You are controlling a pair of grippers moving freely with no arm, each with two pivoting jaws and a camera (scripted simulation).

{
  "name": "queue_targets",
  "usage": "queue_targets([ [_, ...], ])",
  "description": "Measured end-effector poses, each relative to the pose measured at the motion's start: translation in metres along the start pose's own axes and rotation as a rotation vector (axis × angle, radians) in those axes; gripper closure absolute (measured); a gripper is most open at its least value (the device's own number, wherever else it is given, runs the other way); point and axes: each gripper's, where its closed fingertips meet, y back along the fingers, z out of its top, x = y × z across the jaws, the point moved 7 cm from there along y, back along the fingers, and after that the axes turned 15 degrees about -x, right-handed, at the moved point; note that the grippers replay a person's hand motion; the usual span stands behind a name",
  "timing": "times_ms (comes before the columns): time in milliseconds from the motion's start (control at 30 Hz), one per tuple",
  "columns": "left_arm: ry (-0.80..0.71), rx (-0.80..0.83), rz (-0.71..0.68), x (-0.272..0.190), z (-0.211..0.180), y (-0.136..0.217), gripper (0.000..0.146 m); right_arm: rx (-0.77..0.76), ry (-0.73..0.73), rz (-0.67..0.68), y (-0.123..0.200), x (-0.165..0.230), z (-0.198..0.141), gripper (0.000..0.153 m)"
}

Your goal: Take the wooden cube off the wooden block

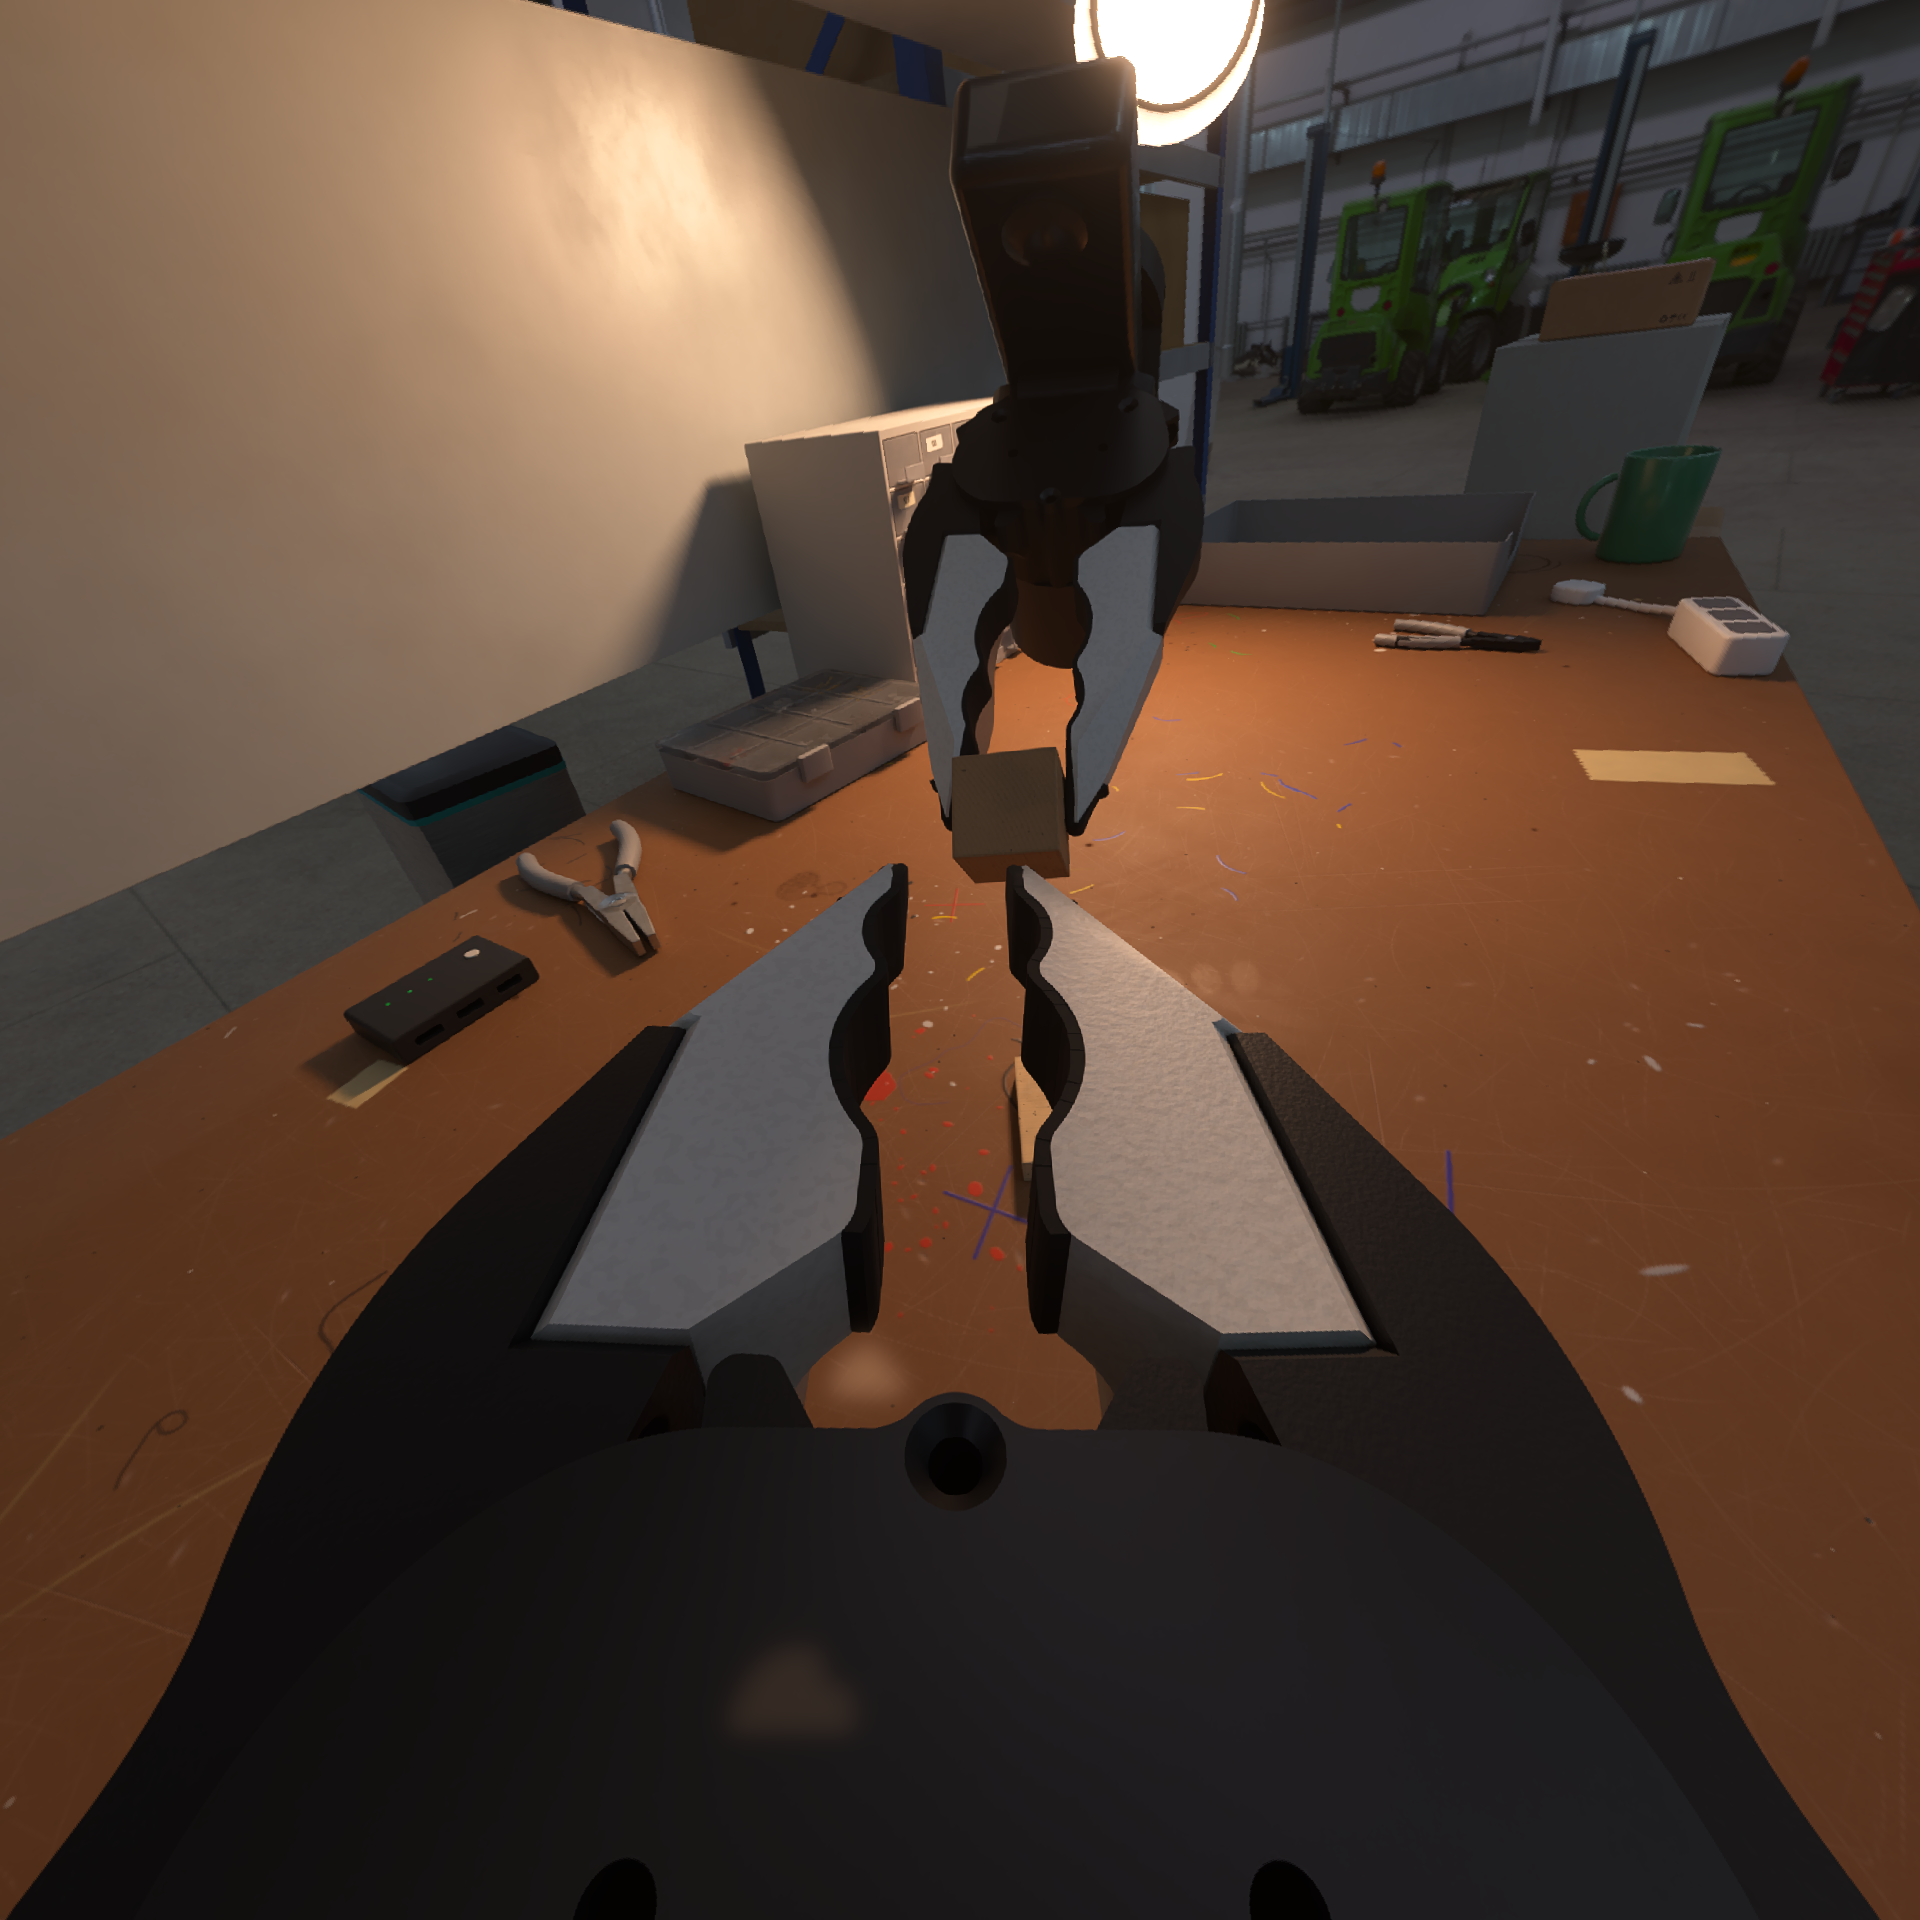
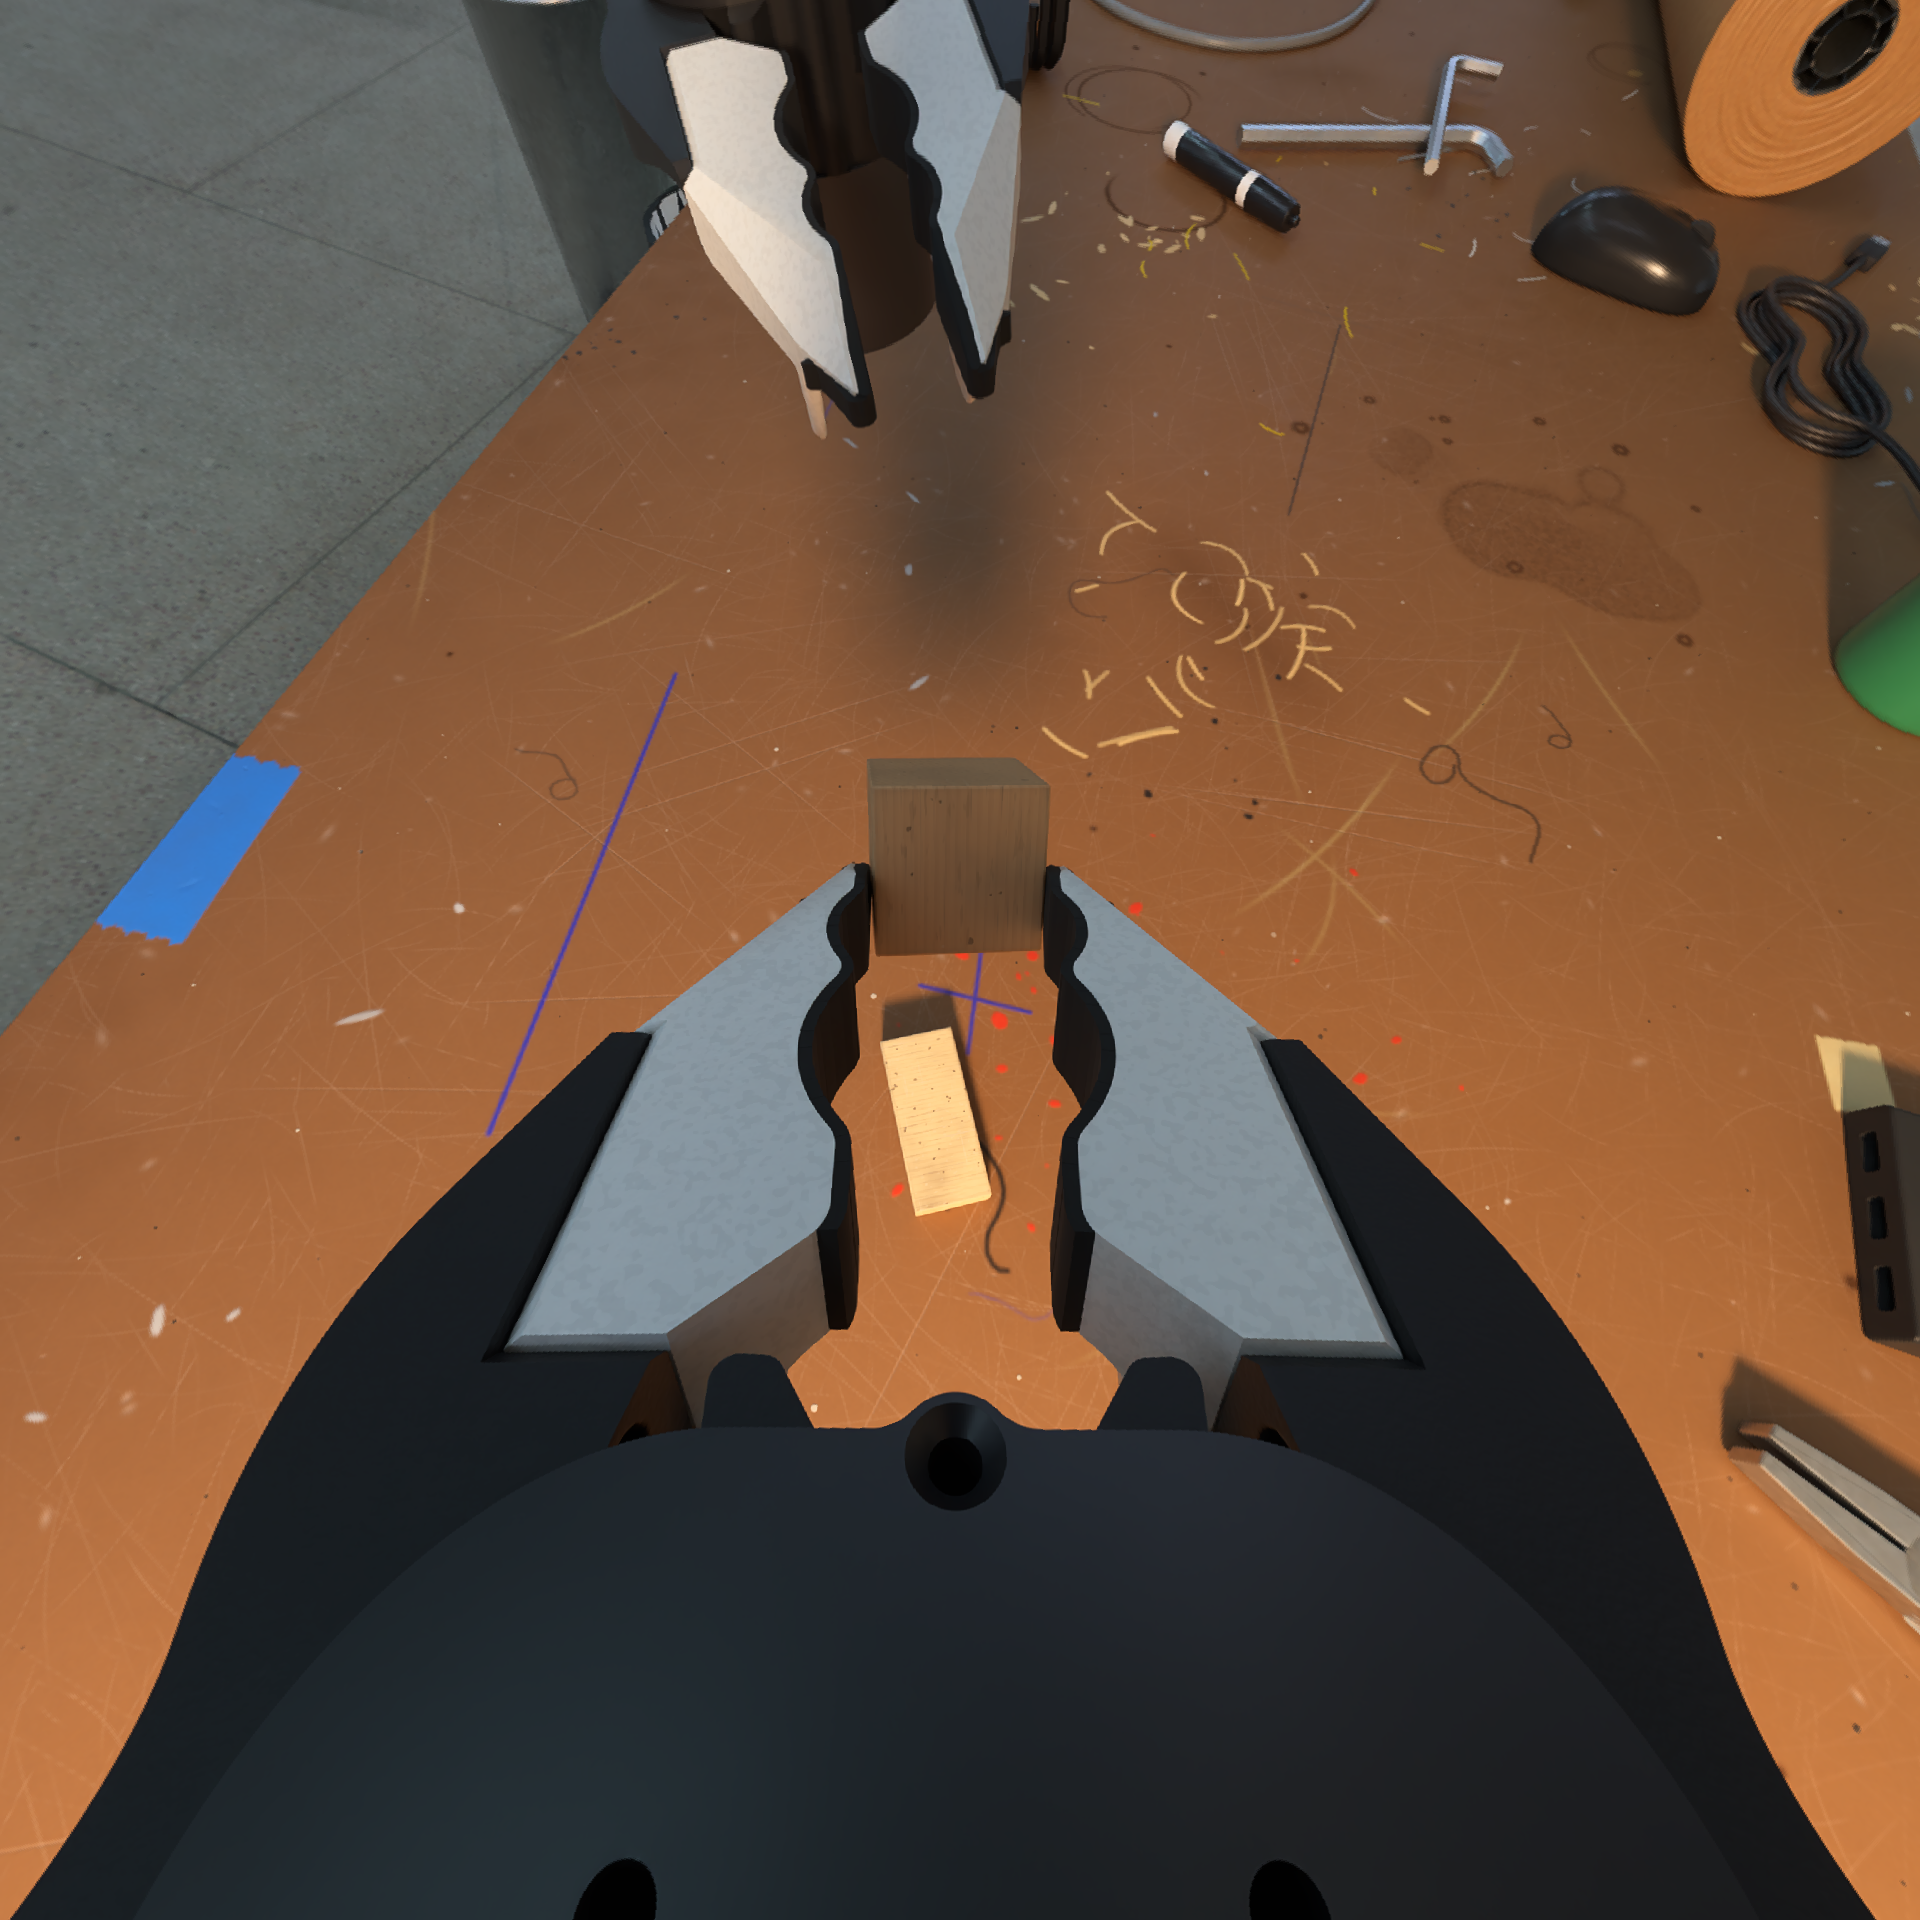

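Right gripper (image 2: pixel 956 883) clamping wooden cube (image 2: pixel 958 857), right wrist view alone shows wooden block (image 2: pixel 933 1120) whole

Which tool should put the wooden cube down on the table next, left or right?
Right. The right tool already grips the wooden cube between its fingertips, lifted above the wooden block lying on the table. The left tool holds nothing.

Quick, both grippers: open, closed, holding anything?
Left gripper: open, empty.
Right gripper: closed on the wooden cube, lifted clear of the wooden block.
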Motion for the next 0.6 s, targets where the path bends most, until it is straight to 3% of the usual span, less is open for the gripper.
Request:
queue_targets([
  [600, 0.123, -0.007, -0.019, 0.0023, -0.0033, -0.0013, 0.127, 0.005, 0.016, -0.009, 0.0, -0.0017, 0.0026, 0.12],
])
